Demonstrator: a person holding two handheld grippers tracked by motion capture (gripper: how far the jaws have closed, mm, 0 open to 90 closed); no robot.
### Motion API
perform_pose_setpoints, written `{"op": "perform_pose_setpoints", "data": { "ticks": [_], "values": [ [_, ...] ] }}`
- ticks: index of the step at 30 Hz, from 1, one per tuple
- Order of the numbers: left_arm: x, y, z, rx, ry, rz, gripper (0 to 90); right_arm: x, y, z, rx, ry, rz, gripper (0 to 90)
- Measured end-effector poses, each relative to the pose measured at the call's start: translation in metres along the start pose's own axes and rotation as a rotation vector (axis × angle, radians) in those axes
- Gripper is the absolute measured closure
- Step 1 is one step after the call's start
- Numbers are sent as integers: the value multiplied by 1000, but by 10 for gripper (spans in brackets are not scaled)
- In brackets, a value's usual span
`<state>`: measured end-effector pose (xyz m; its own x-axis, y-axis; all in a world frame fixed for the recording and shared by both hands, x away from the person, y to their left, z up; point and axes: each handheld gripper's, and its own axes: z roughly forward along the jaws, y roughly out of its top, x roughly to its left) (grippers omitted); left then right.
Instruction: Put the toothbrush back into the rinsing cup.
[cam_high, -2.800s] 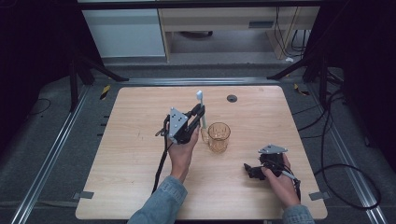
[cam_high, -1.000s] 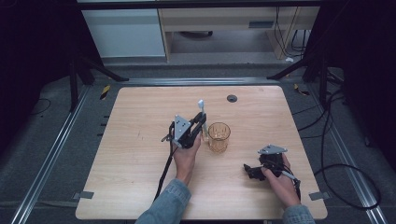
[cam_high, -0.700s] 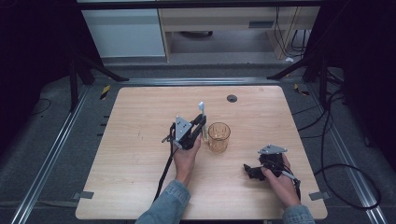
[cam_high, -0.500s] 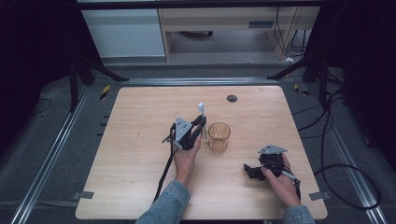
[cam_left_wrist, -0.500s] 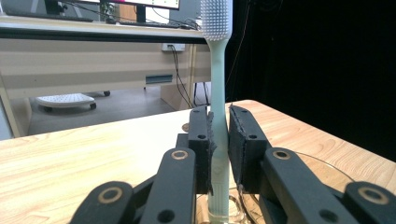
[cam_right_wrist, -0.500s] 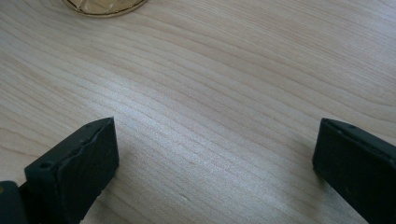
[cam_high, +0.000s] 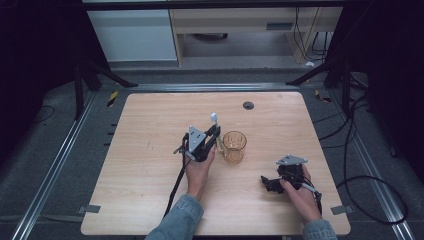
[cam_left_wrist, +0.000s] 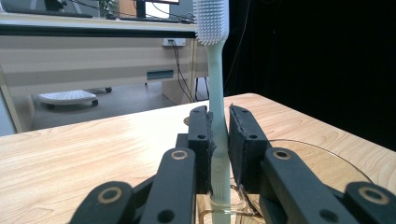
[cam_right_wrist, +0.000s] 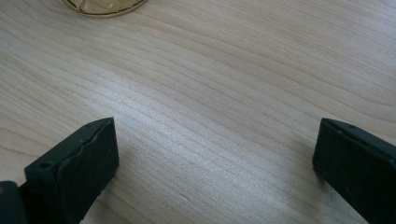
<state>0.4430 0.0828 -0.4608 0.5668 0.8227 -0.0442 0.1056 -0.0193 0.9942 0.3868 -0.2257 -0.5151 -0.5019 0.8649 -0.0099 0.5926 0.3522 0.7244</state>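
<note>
1. The bench (cam_high: 150, 150) is pale wood with fine grain.
2. The ribbed amber glass (cam_high: 234, 146) looks rigid, smooth and breakable.
3. The left gripper (cam_left_wrist: 219, 140) clamps the toothbrush (cam_left_wrist: 215, 88) mid-handle, upright beside the glass: light, slim, soft-bristled plastic.
4. The right gripper (cam_right_wrist: 215, 158) rests with jaws spread.

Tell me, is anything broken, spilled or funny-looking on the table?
Nothing stands out. The left tool grips a pale toothbrush upright, bristles on top, beside the amber glass cup, which stands upright and unspilled. The right tool rests open over bare table.
</note>
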Motion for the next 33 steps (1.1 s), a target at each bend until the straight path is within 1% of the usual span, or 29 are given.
{"op": "perform_pose_setpoints", "data": {
  "ticks": [4,13,16,26,33],
  "values": [
    [-1,-1,0,13,0,11,790,0,0,0,0,1,0,7],
    [-3,-5,2,32,0,11,789,0,0,0,0,1,-1,7],
    [-3,-5,1,34,-1,23,788,0,0,0,0,1,0,7],
    [-7,-7,1,42,-6,18,787,0,0,0,1,1,1,7],
    [-6,-7,1,48,-6,16,786,0,0,0,0,1,0,7]
  ]
}}
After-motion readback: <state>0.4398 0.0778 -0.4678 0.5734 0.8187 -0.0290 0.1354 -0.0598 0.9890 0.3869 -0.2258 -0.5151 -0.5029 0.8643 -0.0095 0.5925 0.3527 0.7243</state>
